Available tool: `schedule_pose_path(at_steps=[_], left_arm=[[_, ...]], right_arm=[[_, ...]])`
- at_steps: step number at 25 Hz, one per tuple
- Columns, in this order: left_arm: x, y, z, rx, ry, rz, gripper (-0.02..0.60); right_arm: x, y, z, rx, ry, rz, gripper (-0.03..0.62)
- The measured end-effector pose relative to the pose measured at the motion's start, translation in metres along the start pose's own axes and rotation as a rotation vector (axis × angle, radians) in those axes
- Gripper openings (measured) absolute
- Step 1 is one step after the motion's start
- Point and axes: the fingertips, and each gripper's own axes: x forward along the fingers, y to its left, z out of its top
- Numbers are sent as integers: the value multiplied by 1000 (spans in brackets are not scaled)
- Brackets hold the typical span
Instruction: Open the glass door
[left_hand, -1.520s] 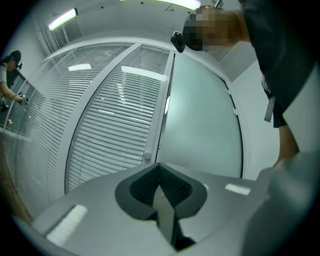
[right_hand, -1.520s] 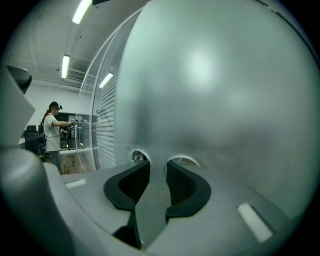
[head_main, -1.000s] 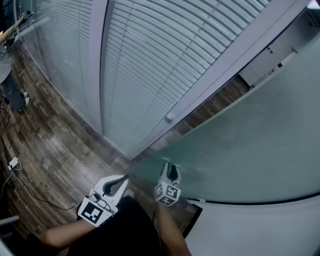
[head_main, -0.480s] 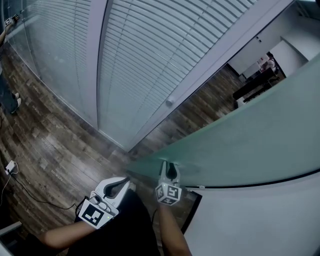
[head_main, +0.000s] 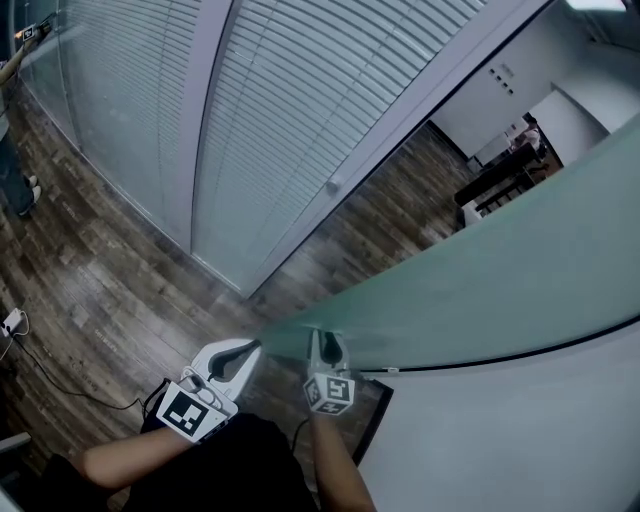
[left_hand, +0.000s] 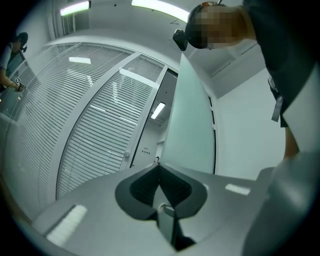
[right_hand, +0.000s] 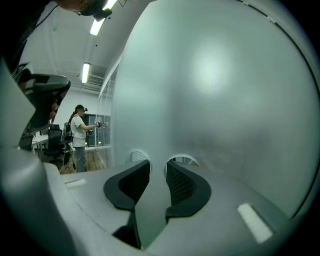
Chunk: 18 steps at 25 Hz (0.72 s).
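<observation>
The frosted glass door (head_main: 480, 290) stands partly swung open, with its free edge near me. My right gripper (head_main: 322, 347) sits on that edge; in the right gripper view the pane (right_hand: 215, 90) runs between the two pads and my right gripper (right_hand: 157, 167) is shut on it. My left gripper (head_main: 250, 350) hangs just left of the door edge, not touching it. In the left gripper view my left gripper (left_hand: 159, 166) has its pads meeting at the tip with nothing between them, and the door (left_hand: 192, 120) rises ahead of it.
A glass wall with white blinds (head_main: 270, 120) runs along the left, with a small knob (head_main: 335, 183) on its frame. Dark wooden floor (head_main: 90, 290) carries a cable (head_main: 60, 385). A white wall (head_main: 520, 430) lies to the right. A person's legs (head_main: 15, 190) show far left; furniture (head_main: 500, 180) stands beyond the doorway.
The door has swung further open, so more floor and the room beyond show through the gap. Both grippers have shifted along with the door edge.
</observation>
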Motion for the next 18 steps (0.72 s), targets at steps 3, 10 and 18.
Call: schedule_pose_path(at_steps=[3, 10, 18], left_arm=[[-12, -21, -1, -3, 4, 14, 0], [-54, -50, -14, -5, 31, 72, 0], [-113, -107, -31, 11, 85, 66, 0]], right_arm=[[-16, 3, -6, 3, 8, -9, 107], [-46, 14, -12, 4, -1, 18, 106], [-86, 28, -12, -14, -29, 62, 104]])
